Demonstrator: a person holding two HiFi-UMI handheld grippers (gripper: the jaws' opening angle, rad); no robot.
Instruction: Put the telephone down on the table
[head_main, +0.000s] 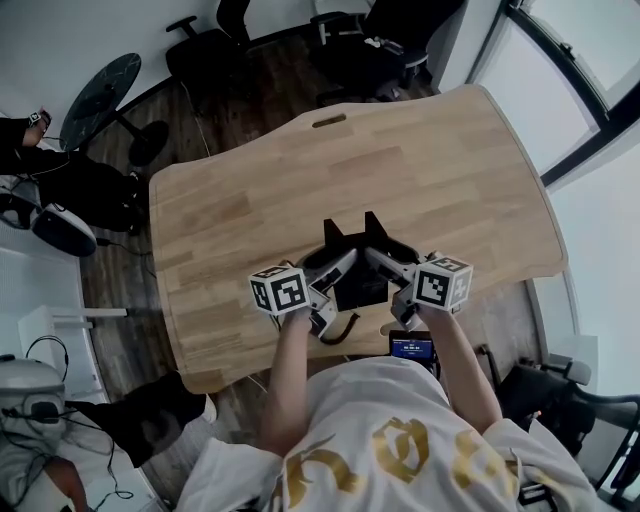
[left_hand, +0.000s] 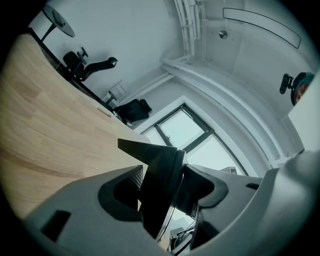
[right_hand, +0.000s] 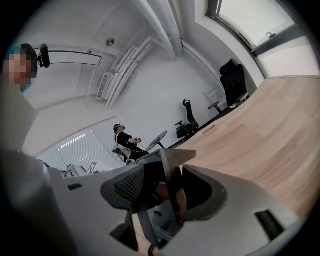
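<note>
The black telephone (head_main: 362, 280) hangs over the front middle of the wooden table (head_main: 240, 200), held between both grippers. My left gripper (head_main: 335, 268) is shut on its left side and my right gripper (head_main: 388, 262) on its right side. In the left gripper view a black edge of the telephone (left_hand: 160, 165) is clamped between the grey jaws of the left gripper (left_hand: 167, 187). The right gripper view shows the same: a thin panel of the telephone (right_hand: 172, 160) is pinched in the right gripper (right_hand: 167, 192). A black cord (head_main: 342, 330) trails toward me. Whether the phone's base touches the wood is hidden.
The table has a slot (head_main: 329, 120) near its far edge. Black office chairs (head_main: 215, 45) stand beyond it and a round black side table (head_main: 100, 98) at the left. A small device with a blue screen (head_main: 412, 348) sits at the table's near edge. Windows run along the right.
</note>
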